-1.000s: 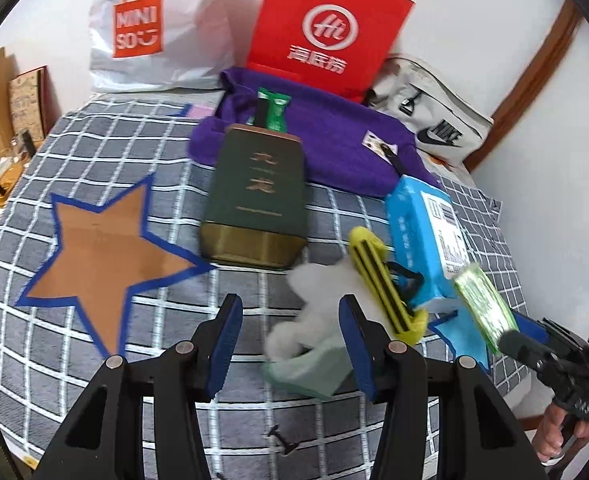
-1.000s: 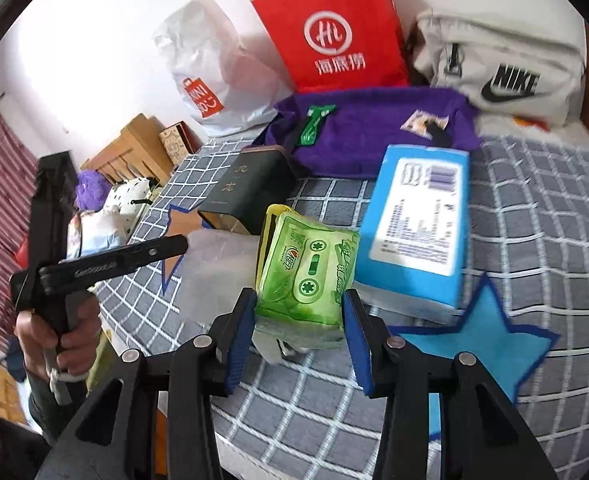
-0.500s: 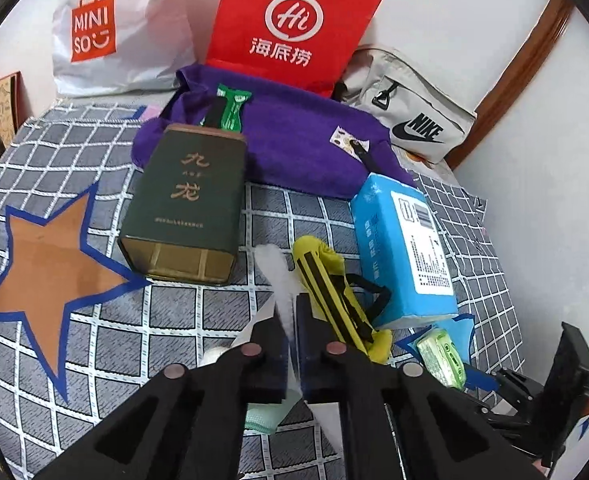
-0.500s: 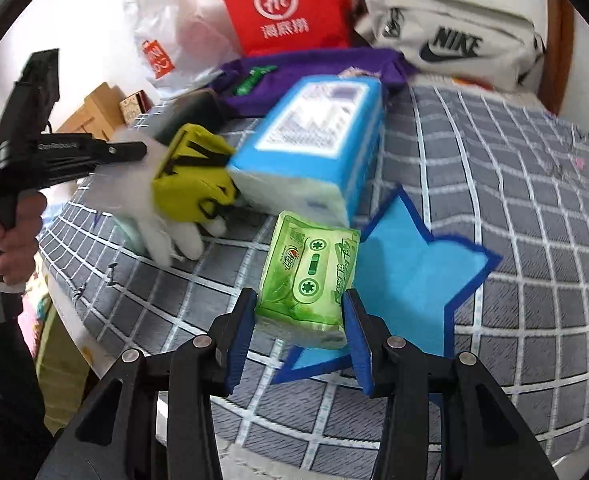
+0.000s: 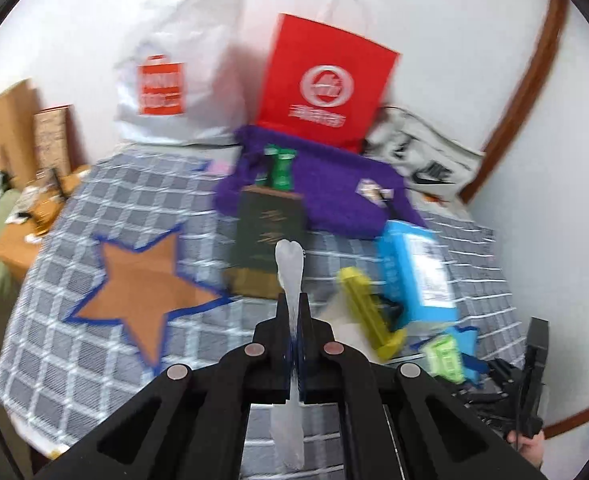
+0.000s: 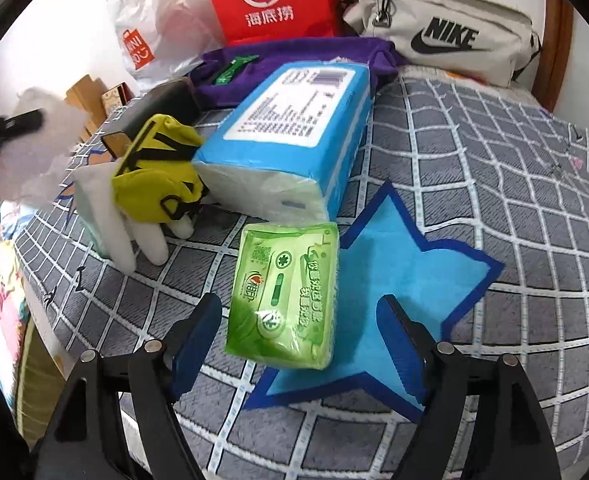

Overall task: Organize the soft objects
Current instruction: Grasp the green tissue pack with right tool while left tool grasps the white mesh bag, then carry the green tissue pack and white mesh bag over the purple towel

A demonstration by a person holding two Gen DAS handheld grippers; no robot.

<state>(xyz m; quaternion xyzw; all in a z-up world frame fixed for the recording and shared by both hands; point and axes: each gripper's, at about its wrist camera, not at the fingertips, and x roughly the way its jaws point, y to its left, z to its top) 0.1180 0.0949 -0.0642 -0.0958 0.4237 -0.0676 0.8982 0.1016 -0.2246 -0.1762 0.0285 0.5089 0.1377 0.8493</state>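
My left gripper (image 5: 292, 300) is shut on a thin white soft wad (image 5: 288, 264) and holds it up above the checked bedcover (image 5: 94, 360). In the right wrist view the wad (image 6: 34, 140) shows as a blurred white puff at the far left. My right gripper (image 6: 300, 306) has its jaws opening. A green tissue pack (image 6: 286, 292) lies between them, free of the pads, half on the blue star (image 6: 394, 264). A brown star (image 5: 142, 284) lies to the left.
A big blue tissue pack (image 6: 290, 136), a yellow-black fabric item (image 6: 154, 172) on a white glove-like thing (image 6: 142, 240), a dark green tin (image 5: 268, 236) and a purple cloth (image 5: 334, 192) crowd the middle. Bags (image 5: 326, 88) line the wall. The bed edge is close in front.
My left gripper closed on the white wad and lifted it off the pile. My right gripper brought the green pack down onto the blue star's edge and spread its jaws off it.
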